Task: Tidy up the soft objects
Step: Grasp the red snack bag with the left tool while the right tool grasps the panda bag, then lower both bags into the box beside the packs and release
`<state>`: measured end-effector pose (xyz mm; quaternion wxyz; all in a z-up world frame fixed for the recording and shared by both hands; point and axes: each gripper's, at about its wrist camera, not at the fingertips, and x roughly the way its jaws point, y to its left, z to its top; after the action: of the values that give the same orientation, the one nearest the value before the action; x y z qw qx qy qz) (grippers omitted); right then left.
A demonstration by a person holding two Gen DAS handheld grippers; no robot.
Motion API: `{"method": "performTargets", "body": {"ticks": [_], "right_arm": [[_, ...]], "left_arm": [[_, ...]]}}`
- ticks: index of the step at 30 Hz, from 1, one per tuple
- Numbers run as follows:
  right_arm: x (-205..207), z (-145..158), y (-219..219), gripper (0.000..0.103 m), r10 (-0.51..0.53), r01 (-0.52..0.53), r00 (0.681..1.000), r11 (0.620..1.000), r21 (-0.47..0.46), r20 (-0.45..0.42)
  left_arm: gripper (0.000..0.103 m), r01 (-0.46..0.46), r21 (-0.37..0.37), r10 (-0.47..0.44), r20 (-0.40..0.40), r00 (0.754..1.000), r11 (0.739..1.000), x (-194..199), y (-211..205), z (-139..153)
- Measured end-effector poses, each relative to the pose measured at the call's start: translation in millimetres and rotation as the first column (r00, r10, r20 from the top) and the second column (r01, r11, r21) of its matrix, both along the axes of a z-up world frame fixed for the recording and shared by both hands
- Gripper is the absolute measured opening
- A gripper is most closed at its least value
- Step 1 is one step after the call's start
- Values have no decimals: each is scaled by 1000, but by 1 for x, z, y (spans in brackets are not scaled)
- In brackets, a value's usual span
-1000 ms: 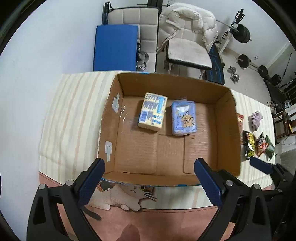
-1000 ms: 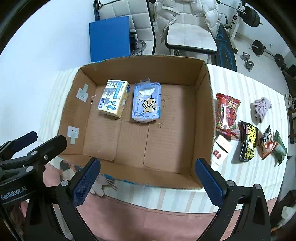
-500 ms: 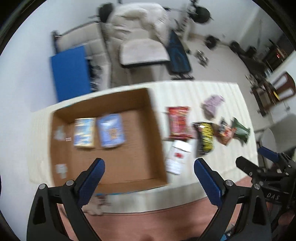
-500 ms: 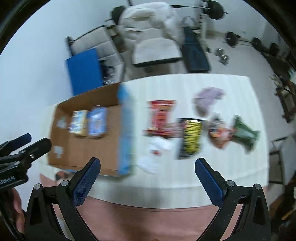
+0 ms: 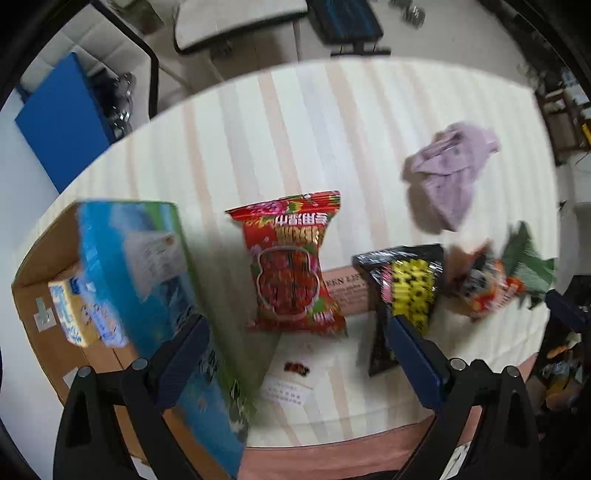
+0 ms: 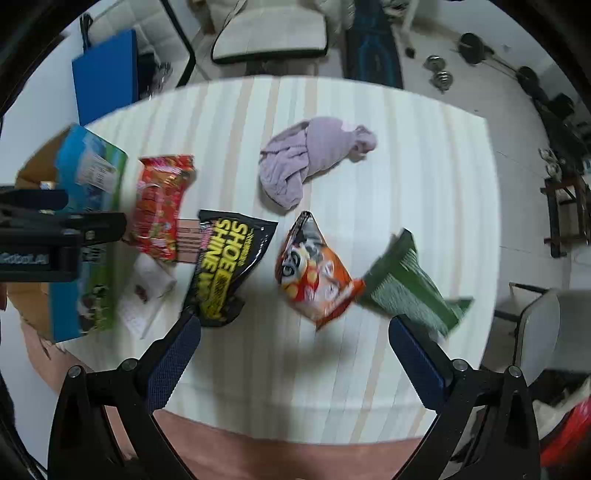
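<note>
Striped cloth (image 6: 424, 155) covers the table, cream with pale orange bands, and gym gear sits on the floor behind: a bench (image 6: 269, 35) and dumbbells (image 6: 441, 75). One cardboard box (image 5: 44, 343) stands at the table's left end, its outer wall printed blue and green, and inside it I can make out one yellow pack (image 5: 68, 314); anything else in there is blurred.

Out on the cloth, I count seven loose things. One red snack bag (image 5: 291, 266) lies just beside the box wall. One white card (image 5: 295, 373) lies near the table's front edge, below the red bag. One brown card (image 5: 345, 290) shows between the red bag and one black-and-yellow bag (image 6: 227, 269), tucked partly under both. One orange bag (image 6: 314, 273) comes next, touching one green pouch (image 6: 410, 284) at its right corner. One lilac cloth (image 6: 310, 158), crumpled, lies farther back, apart from the bags.

Left gripper (image 5: 295, 358) hangs above the front edge with its two blue-padded fingers spread wide and nothing between them, roughly over the red bag and white card. Right gripper (image 6: 291, 358) is likewise spread and empty, hovering in front of the orange bag and the black-and-yellow one.
</note>
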<state>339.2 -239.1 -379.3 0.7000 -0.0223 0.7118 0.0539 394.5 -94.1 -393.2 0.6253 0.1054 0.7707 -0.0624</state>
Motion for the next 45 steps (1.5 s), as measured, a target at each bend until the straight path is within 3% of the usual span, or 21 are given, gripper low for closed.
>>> {"method": "performTargets", "body": {"ticks": [10,13,16,17,18,19,20,24,27,30,38,41,45], "right_arm": [[18,-74,4,103,118,-122,985,992,-31,-122],[18,-87,-1,94,115,-121,983,992,-33,-140],[17,-92,-6,80,92,-95,986,995,-18,-140],[18,-94,-8,78,88,-92,986,996,-20,-138],[17,-96,-10,67,87,-92,987,995,-28,-135],[17,-98,-11,63,85,-89,988,995,-32,-127],[16,-97,-12,63,79,-83,990,996,-29,-116],[11,-96,-13,57,68,-72,993,997,-41,-95],[5,-97,-7,46,37,-40,995,999,-30,-98],[-1,-91,-18,44,-41,44,993,999,29,-108],[-22,-35,-42,44,-173,176,984,973,148,-34],[-33,1,-31,44,-177,171,984,962,212,11],[-44,39,-5,44,-187,169,982,923,347,21]], "left_arm": [[99,26,83,-12,-158,987,996,16,2,-74],[99,26,93,-9,-180,984,995,13,2,-89],[91,13,72,0,-178,984,997,8,4,-94],[76,-3,42,10,-182,983,999,7,4,-92],[67,-21,15,23,-189,982,1000,6,4,-90],[48,-24,27,28,-165,986,999,7,2,-84],[45,-10,36,15,-144,989,999,8,-1,-80],[44,55,87,-47,-88,995,995,4,-13,-73],[44,27,74,-23,-64,998,997,0,-13,-68],[44,3,48,-1,-41,999,999,-5,-11,-56],[44,-29,-105,38,88,995,994,-29,4,24],[44,-38,-153,66,183,981,988,-57,28,67],[44,-76,-195,123,239,963,978,-84,72,107]]}}
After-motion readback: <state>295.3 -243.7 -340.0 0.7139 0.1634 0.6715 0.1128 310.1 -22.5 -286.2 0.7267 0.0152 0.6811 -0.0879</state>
